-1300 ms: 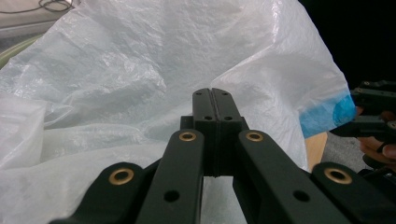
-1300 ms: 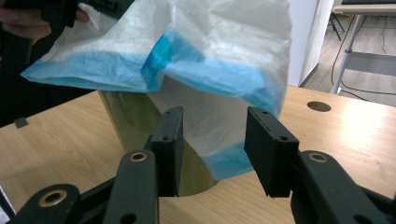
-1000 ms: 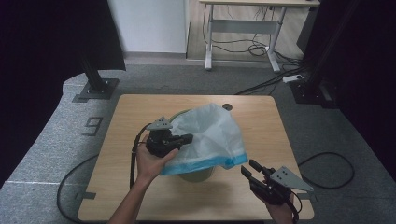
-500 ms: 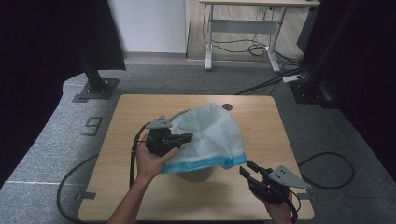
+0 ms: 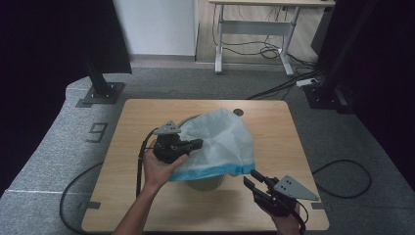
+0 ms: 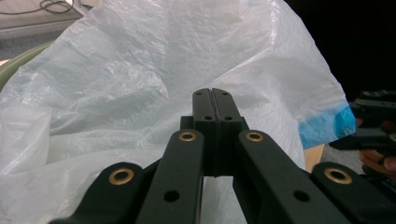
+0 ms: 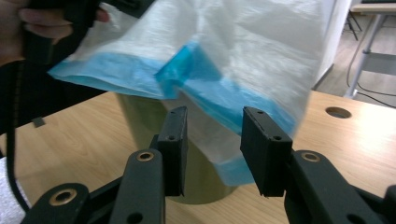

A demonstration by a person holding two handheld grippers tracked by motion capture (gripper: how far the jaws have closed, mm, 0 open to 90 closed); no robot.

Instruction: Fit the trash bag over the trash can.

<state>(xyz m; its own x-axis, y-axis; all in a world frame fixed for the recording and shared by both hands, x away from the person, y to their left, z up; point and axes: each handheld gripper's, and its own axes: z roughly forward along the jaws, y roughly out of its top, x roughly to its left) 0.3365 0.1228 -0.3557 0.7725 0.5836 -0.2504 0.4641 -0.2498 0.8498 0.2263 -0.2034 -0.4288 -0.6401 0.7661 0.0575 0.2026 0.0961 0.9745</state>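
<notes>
The wooden table (image 5: 147, 122) takes up the middle of the high view. At its centre a white plastic bag (image 5: 220, 142) with a blue hem drapes over an olive-green bin (image 5: 205, 183), whose rim peeks out at the bag's upper left. Left of centre, the left claw (image 5: 195, 144) is clamped tight on a fold of the bag. At the lower right, the right claw (image 5: 250, 177) has just been narrowing, its jaws half apart just short of the blue hem, pinching nothing.
</notes>
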